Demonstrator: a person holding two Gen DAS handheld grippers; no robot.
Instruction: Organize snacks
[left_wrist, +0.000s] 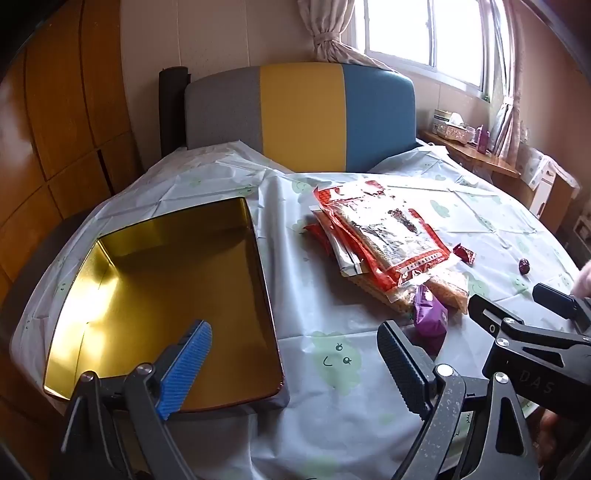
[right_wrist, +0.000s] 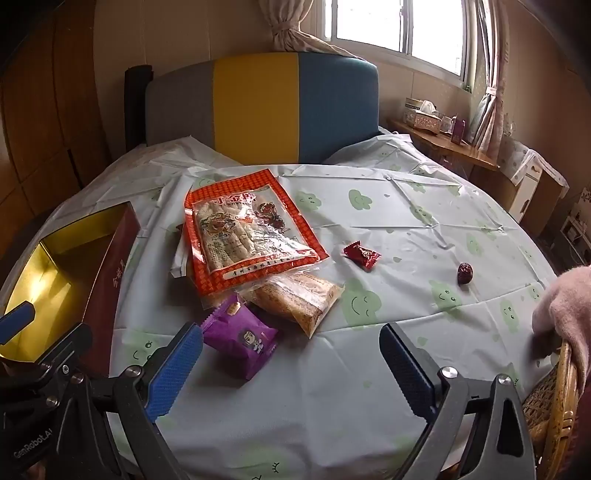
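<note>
A gold-lined empty box (left_wrist: 166, 295) sits on the table's left; it also shows in the right wrist view (right_wrist: 55, 266). A pile of snacks lies mid-table: a red-bordered bag (right_wrist: 243, 229) on top, a clear bag of golden bars (right_wrist: 299, 299), a purple packet (right_wrist: 240, 338). A small red candy (right_wrist: 362, 254) and a dark date (right_wrist: 464, 273) lie apart to the right. My left gripper (left_wrist: 295, 369) is open and empty, over the box's near right corner. My right gripper (right_wrist: 291, 365) is open and empty, just in front of the purple packet.
A round table with a pale cloth (right_wrist: 369, 221) printed with green faces. A chair back (right_wrist: 266, 107) in grey, yellow and blue stands behind it. A wicker chair (right_wrist: 554, 398) with a pink garment is at the right edge. A wooden shelf (right_wrist: 443, 144) stands by the window.
</note>
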